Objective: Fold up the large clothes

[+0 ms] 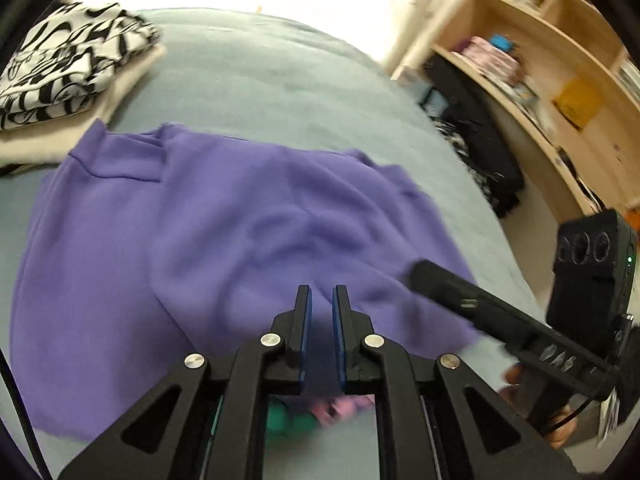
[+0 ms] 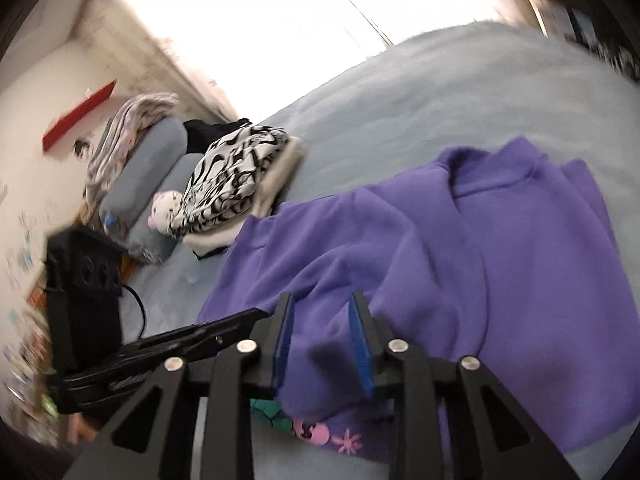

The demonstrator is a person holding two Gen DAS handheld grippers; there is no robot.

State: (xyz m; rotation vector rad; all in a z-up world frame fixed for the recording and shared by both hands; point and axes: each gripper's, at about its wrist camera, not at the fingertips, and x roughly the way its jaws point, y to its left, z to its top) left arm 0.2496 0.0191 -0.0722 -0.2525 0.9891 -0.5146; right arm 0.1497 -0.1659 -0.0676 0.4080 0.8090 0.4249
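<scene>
- Left gripper [image 1: 322,310]: fingers parted narrowly, nothing visibly pinched, poised over the near edge of the purple sweatshirt [image 1: 224,216].
- Right gripper [image 2: 322,322]: fingers spread, cloth lying between them but not clamped; closing shallowly could catch one layer only.
- The sweatshirt lies half-folded on the bed [image 1: 260,72]; uneven pulls would skew it.
- Folded pile [image 1: 60,76] at 10 o'clock might be knocked.

Bright window light [image 2: 248,20] is flooding the far wall; wooden shelving [image 1: 560,80] is standing right of the bed [image 1: 260,72].
</scene>
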